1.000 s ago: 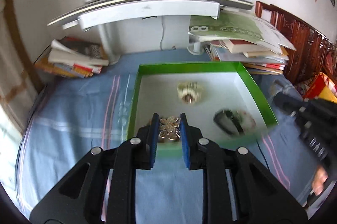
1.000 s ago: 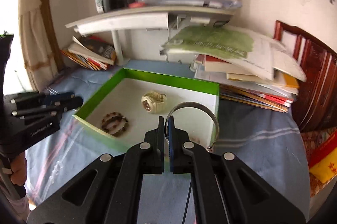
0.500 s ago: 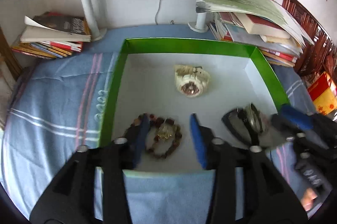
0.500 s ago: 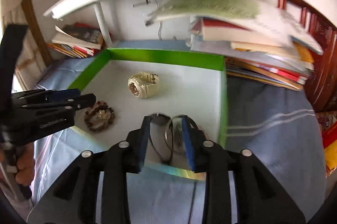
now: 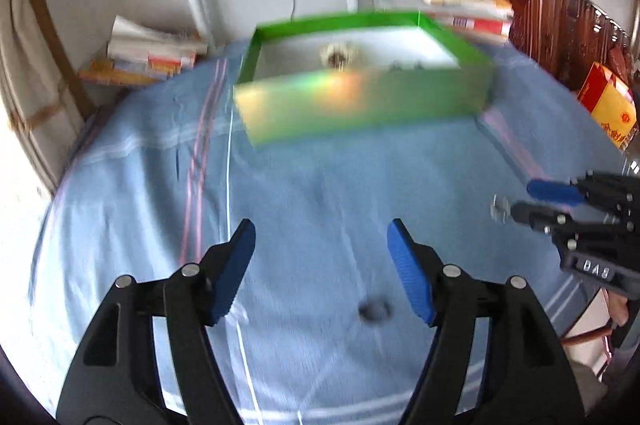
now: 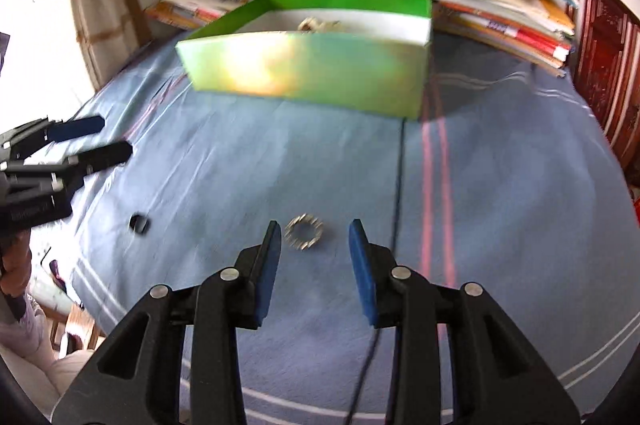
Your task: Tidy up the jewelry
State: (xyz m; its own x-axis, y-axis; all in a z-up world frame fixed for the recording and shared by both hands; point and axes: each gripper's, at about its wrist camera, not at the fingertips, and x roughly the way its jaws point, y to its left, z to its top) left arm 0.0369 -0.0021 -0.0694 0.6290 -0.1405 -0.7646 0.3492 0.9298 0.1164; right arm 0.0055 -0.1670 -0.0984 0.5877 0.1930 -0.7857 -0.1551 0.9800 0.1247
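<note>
Right gripper: jaws spread, empty
Silver ring: on blue cloth between the right fingertips, nearer the left one
Left gripper: spread, empty
Dark ring: just beside its right finger
Green box: well beyond

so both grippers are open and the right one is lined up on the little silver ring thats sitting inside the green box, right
Not quite. The silver ring is not inside the green box; it lies on the blue cloth in front of the box, just ahead of the right gripper, as the right wrist view shows. Both the right and the left gripper are open.
</note>
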